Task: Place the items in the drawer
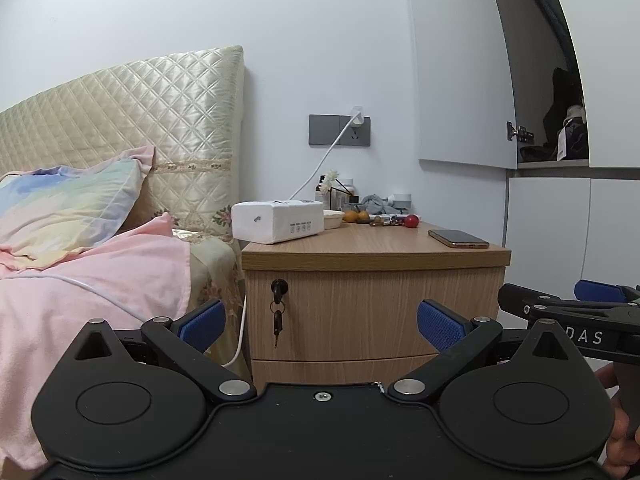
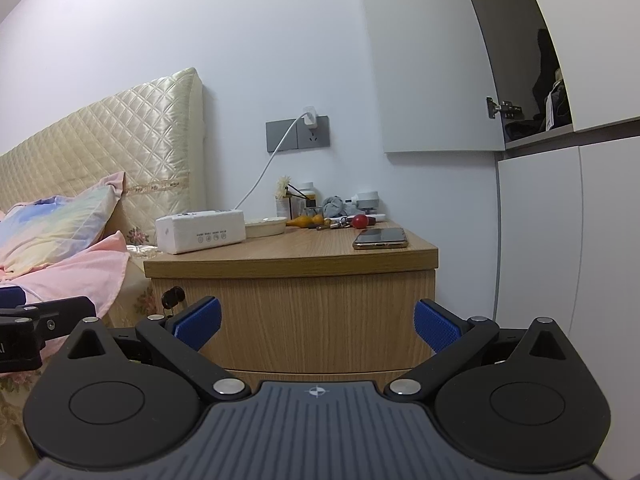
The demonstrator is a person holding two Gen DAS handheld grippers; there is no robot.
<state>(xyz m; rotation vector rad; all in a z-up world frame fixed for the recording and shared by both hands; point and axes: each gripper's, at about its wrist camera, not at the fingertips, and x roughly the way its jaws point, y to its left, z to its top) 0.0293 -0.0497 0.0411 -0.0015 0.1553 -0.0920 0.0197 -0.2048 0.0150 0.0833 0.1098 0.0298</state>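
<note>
Left wrist view
Left gripper (image 1: 320, 326): spread wide, holding nothing, level with the upper drawer (image 1: 372, 308) front.
Right gripper (image 1: 576, 304): at right edge, seen from the side; open or closed cannot be told from here.
Drawer: closed, straight ahead, key (image 1: 278, 308) hanging in lock at its left end.
Phone (image 1: 458, 238): flat on nightstand (image 1: 376, 256) top near front right corner, long axis running left-back to right-front, above and right of the tongs.
Tissue box (image 1: 278, 222): near front left corner.

Right wrist view
Right gripper (image 2: 318, 326): wide open, empty, facing drawer front.
Phone (image 2: 381, 238): long axis along front edge, top end cannot be told.
Nearer hand: probably the right.
</note>
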